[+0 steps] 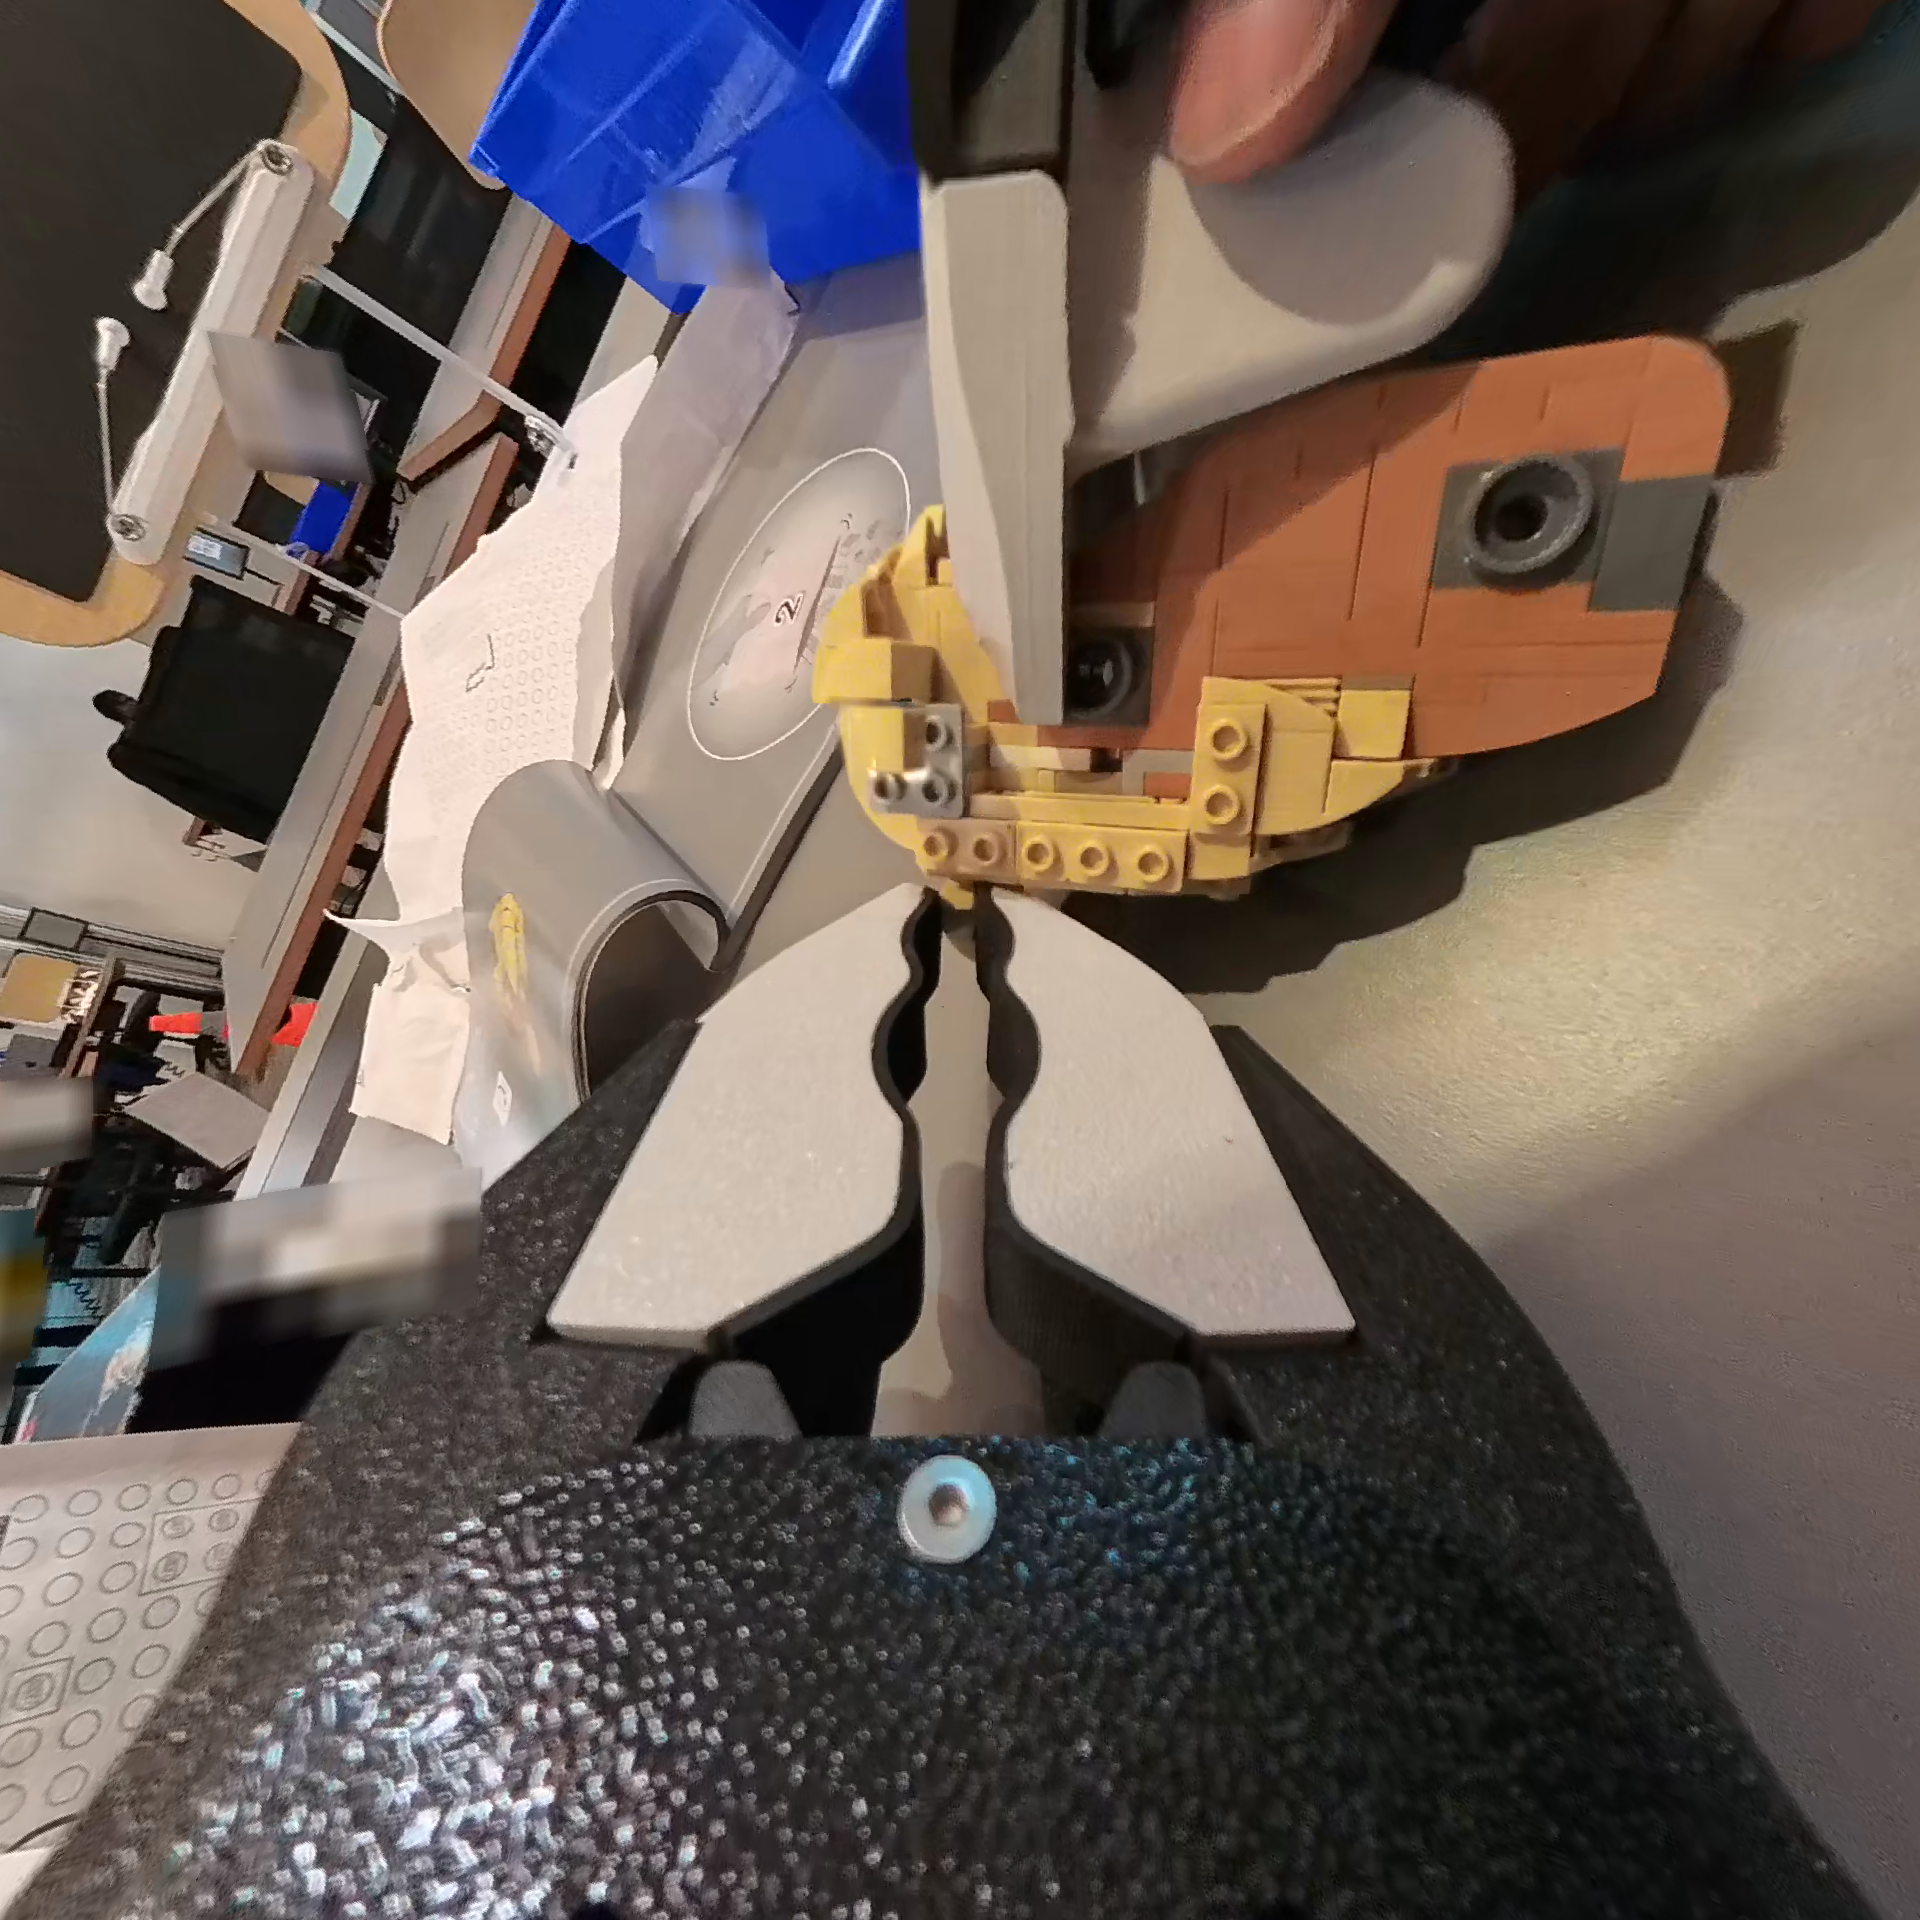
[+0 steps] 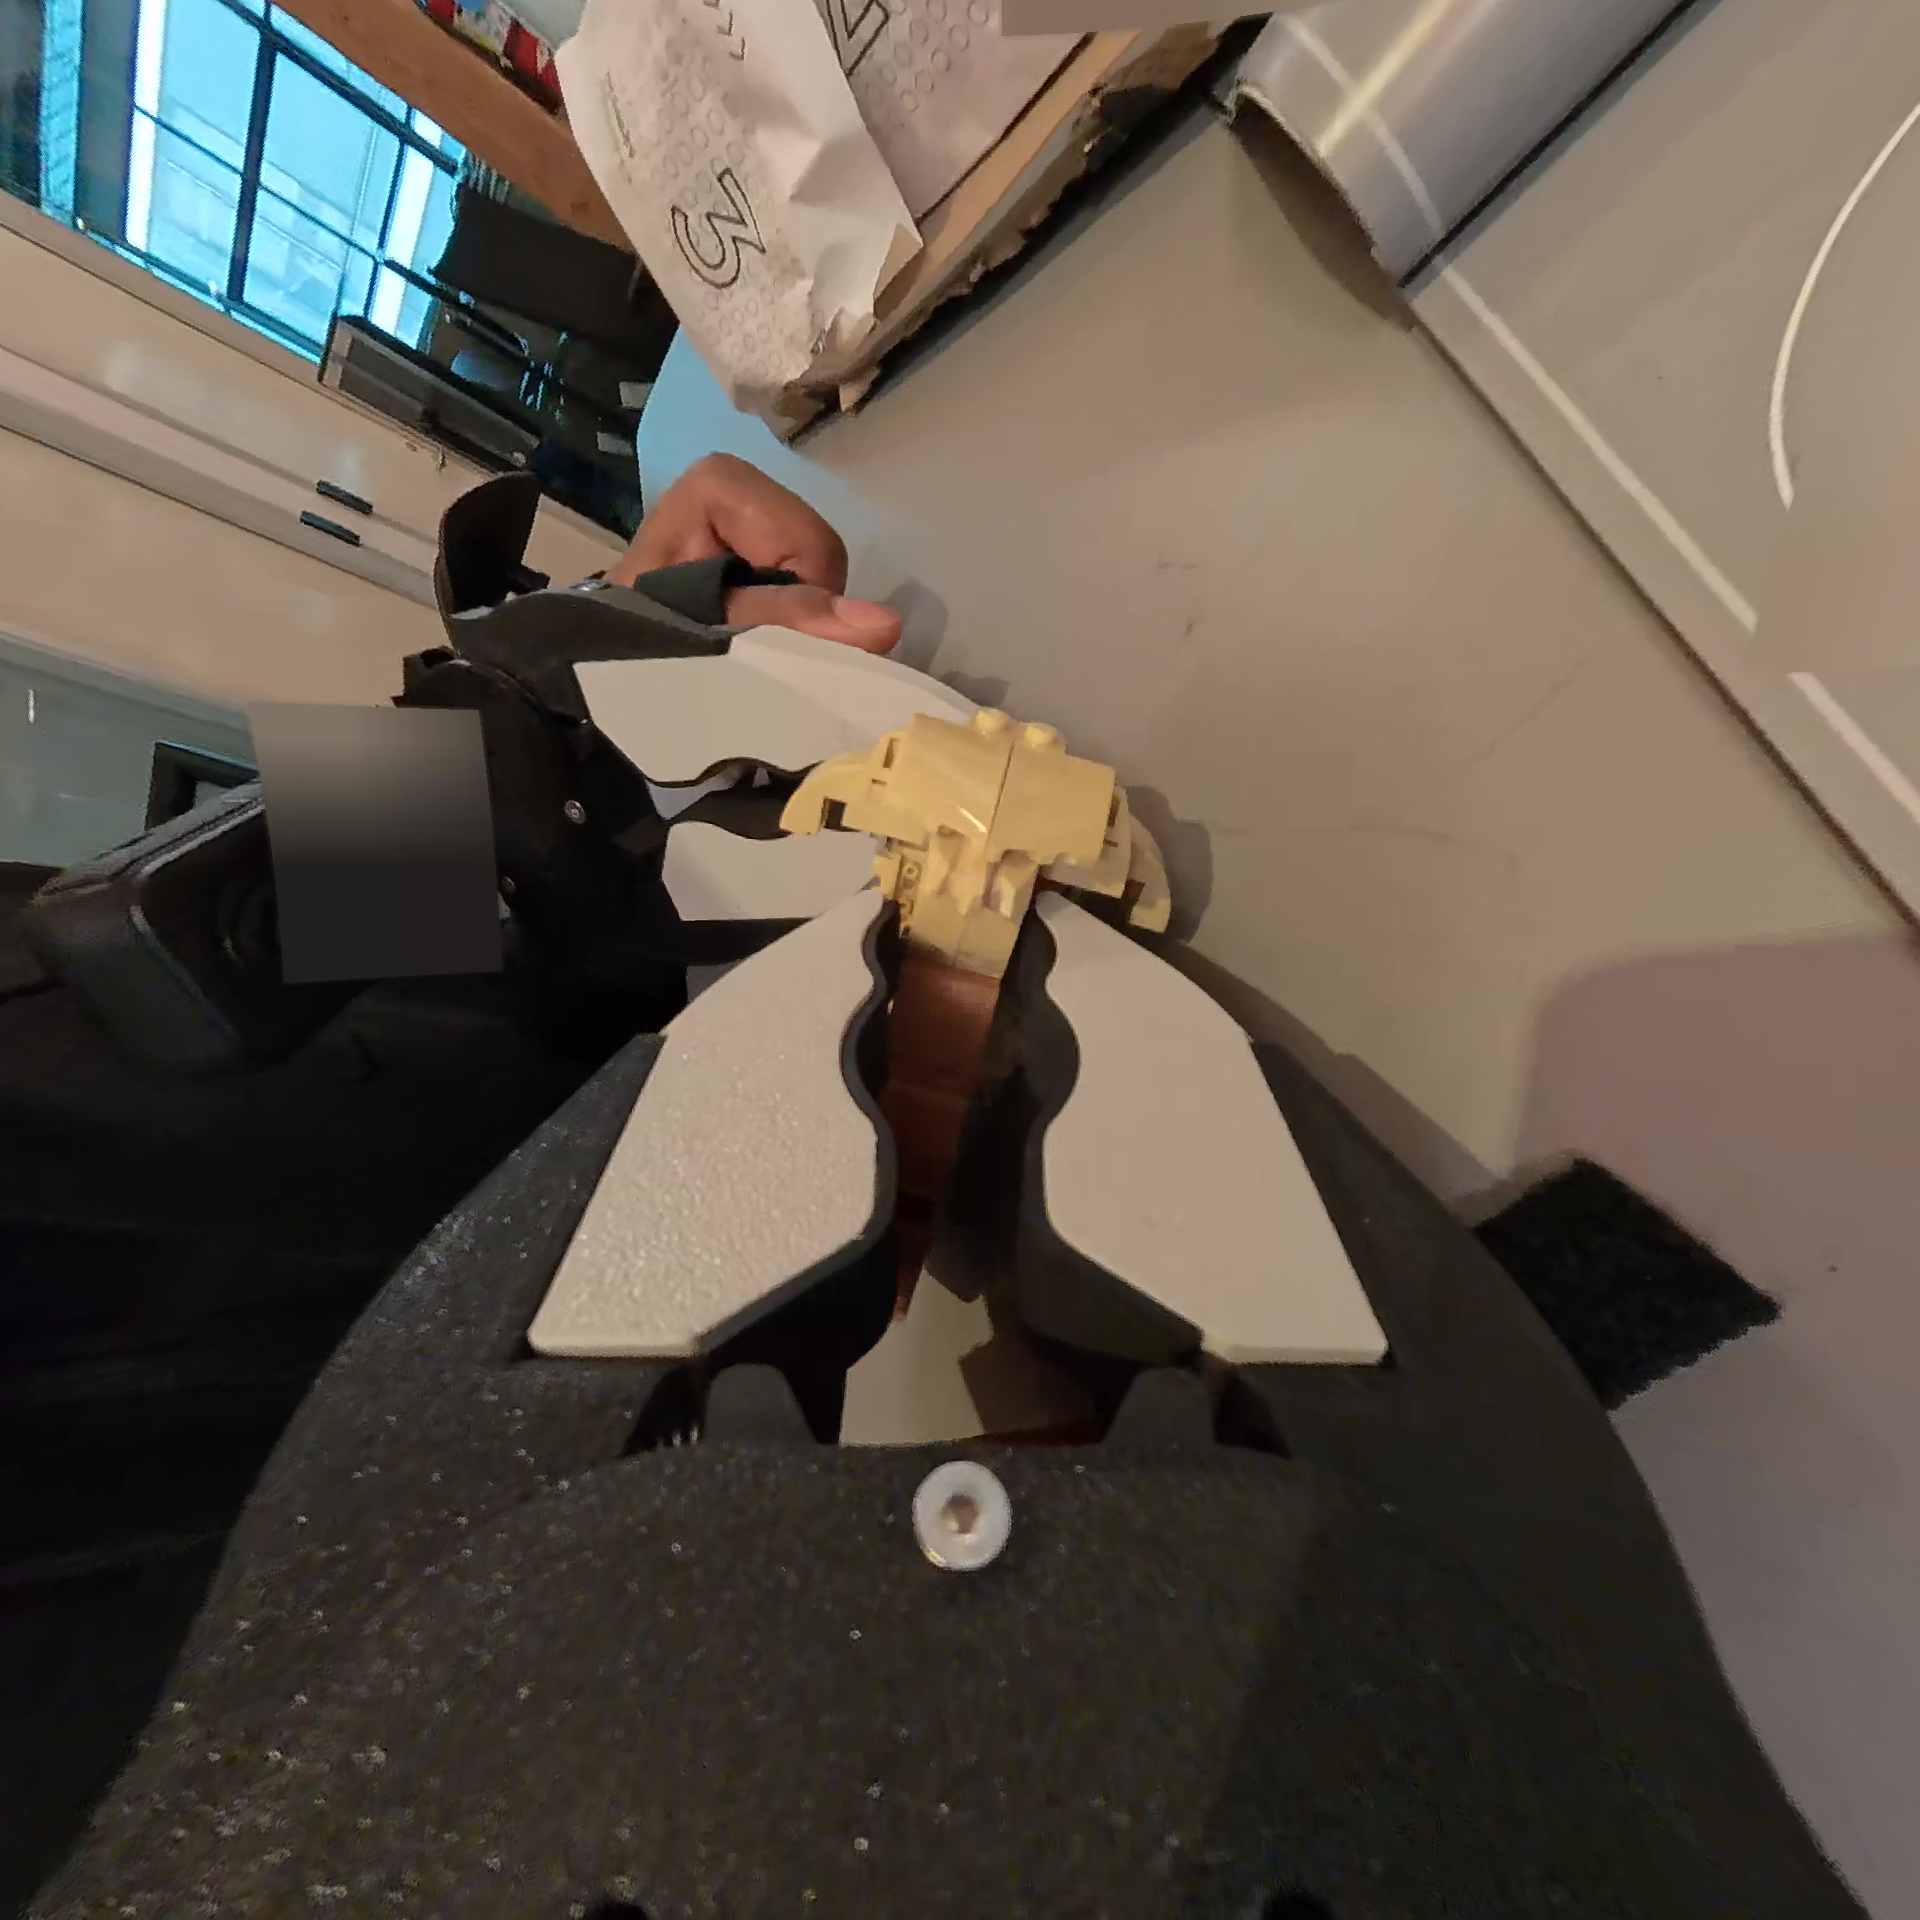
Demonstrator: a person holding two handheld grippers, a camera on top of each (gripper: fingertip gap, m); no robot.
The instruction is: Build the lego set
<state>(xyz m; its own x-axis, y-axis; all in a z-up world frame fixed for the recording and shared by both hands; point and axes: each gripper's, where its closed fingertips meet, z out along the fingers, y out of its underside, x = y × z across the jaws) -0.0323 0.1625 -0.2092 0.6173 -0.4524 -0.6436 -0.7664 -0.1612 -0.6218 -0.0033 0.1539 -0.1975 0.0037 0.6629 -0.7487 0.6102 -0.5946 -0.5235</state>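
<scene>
A brick model with a brown body (image 1: pixel 1403 582) and a tan front (image 1: pixel 1101 831) hangs just above the grey table (image 1: pixel 1610 1091). My left gripper (image 1: pixel 961 909) is nearly closed, and its tips pinch a small tan piece (image 1: pixel 957 894) at the model's lower edge. My right gripper (image 2: pixel 951 925) is shut on the model, with the brown body (image 2: pixel 935 1039) between its pads and the tan head (image 2: pixel 987 800) sticking out past the tips. In the left wrist view the right gripper's finger (image 1: pixel 997 468) comes down from above onto the model. In the right wrist view the left gripper (image 2: pixel 774 800) meets the tan head from the left.
A blue bin (image 1: pixel 675 135) stands at the back. A grey booklet (image 1: pixel 790 623) with a curled page and white paper bags (image 1: pixel 499 644) lie to the left. A white bag (image 2: pixel 748 208) and a grey box (image 2: pixel 1662 416) lie behind. A hand (image 2: pixel 748 561) holds the left gripper.
</scene>
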